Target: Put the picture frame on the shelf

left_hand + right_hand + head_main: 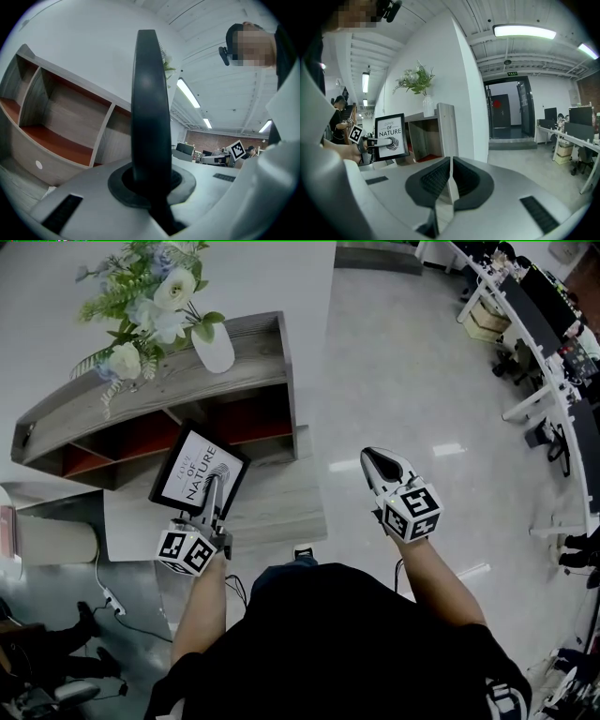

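- The left claw is clenched on the near edge of a black-rimmed rectangular picture frame with a white print reading "NATURE". The left gripper view shows the frame edge-on, standing upright between the pads.
- The frame is held in the air, just in front of the open compartments of a grey wooden shelf unit with red-brown inner boards. It is not yet set on the shelf.
- On top of the shelf stands a white ceramic vase holding white and pale-blue flowers.
- The right claw is clenched with nothing between its pads. It is well apart to the right, over the glossy pale floor.
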A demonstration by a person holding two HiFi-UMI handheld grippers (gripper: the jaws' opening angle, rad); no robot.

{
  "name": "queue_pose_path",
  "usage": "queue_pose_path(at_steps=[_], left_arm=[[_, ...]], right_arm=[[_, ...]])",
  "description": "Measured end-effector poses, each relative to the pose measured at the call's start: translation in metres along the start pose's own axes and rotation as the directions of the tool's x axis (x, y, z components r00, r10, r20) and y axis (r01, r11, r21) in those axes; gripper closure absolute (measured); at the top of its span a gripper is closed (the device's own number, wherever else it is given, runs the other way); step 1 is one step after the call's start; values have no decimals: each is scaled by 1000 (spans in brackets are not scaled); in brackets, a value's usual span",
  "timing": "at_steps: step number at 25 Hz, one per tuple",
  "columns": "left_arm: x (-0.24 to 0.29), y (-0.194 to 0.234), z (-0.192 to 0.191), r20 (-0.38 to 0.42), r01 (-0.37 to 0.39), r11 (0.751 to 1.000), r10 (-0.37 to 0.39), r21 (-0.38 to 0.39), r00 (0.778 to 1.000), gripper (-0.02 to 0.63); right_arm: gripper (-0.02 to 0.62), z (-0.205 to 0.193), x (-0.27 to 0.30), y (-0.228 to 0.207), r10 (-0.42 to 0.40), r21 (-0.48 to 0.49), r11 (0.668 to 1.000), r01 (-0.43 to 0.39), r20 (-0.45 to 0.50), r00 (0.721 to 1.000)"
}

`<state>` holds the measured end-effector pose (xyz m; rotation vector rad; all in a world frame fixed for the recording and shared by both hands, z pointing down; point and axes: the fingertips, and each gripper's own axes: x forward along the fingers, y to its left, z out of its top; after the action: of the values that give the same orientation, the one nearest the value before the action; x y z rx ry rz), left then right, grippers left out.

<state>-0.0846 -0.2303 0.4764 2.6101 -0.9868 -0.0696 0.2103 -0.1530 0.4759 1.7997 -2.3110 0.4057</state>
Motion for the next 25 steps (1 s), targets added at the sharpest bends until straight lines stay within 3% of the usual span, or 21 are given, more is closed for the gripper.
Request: queue_pose_path(at_steps=[25], left_arm=[[6,25,0,-9,20,1000,-20,-15,1000,578]], right_arm=[[568,44,44,15,21,-45,999,-19,32,999]])
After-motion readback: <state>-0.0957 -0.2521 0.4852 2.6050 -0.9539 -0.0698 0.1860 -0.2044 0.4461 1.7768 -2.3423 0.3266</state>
